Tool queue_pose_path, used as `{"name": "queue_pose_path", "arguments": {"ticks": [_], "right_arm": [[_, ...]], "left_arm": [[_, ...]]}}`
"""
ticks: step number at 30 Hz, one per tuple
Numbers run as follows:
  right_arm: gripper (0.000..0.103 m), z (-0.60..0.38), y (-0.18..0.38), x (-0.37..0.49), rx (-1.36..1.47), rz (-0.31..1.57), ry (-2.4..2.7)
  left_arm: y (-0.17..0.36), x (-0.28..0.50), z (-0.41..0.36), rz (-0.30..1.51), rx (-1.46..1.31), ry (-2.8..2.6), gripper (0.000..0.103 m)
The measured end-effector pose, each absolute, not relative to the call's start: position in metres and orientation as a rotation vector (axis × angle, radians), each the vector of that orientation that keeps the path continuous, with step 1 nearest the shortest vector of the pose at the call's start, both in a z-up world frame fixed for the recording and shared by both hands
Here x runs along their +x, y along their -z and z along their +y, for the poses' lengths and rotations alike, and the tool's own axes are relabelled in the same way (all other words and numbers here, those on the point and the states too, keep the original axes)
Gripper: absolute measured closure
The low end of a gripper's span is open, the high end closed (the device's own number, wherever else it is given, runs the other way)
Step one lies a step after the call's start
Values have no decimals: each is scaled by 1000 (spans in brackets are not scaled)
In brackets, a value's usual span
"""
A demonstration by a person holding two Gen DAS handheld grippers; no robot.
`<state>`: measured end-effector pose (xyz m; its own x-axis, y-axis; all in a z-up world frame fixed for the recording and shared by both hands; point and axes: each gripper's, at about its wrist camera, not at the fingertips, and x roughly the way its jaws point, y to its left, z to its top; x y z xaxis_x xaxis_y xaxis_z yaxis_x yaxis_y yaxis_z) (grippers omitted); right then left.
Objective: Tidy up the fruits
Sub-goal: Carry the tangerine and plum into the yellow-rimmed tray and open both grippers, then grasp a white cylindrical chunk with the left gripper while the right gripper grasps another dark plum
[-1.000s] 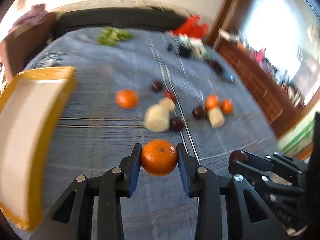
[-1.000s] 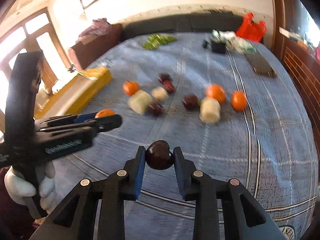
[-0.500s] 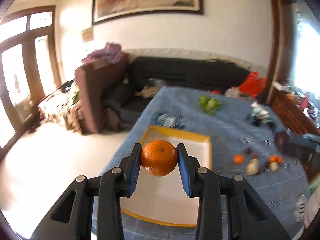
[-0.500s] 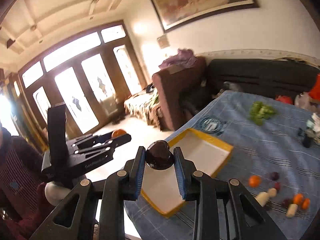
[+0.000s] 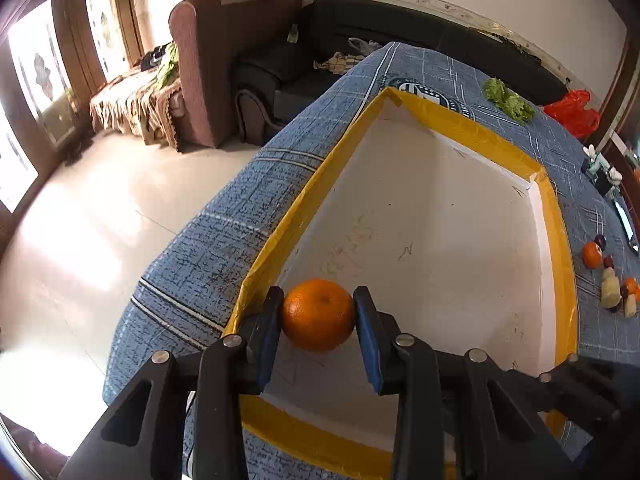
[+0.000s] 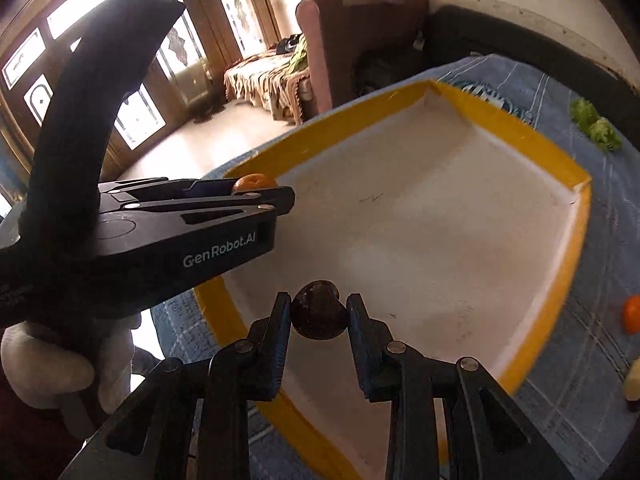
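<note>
We lower both fruits near the floor of the tray (image 5: 472,128) before releasing: left hand-held gripper (image 5: 318,320) pinching the orange (image 5: 318,314) at 7 o'clock, right hand-held gripper (image 6: 318,318) pinching the dark plum (image 6: 318,316).

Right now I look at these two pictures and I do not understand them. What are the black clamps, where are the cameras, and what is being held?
No robot is here: a person holds a hand-operated two-finger gripper in each hand, and each carries a wide-angle camera looking along its fingers. In the left camera's picture the left gripper is shut on an orange. In the right camera's picture the right gripper is shut on a dark plum-like fruit; the left tool also appears there from the side. Both are above a white tray with a yellow rim, with no fruit lying in it, on a blue checked cloth. More fruits lie on the cloth beyond.
</note>
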<state>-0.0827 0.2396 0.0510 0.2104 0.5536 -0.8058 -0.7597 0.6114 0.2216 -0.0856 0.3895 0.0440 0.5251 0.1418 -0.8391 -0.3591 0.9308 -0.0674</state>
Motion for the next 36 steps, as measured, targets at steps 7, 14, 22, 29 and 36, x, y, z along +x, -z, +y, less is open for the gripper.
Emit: {"name": "queue_pose_path", "arguments": {"ticks": [7, 14, 22, 29, 36], "right_arm": [[60, 247, -41, -78, -217, 1006, -955], [44, 213, -74, -82, -142, 933, -943], [44, 38, -107, -54, 90, 831, -690], [45, -90, -79, -23, 177, 875, -367], [47, -96, -50, 11, 236, 908, -364]], "left_arm": [[-58, -89, 393, 930, -303, -281, 52], [-86, -117, 389, 838, -365, -328, 45], [-125, -128, 317, 756, -348, -169, 37], [-115, -85, 213, 814, -290, 65, 37], [-80, -53, 140, 903, -197, 161, 49]]}}
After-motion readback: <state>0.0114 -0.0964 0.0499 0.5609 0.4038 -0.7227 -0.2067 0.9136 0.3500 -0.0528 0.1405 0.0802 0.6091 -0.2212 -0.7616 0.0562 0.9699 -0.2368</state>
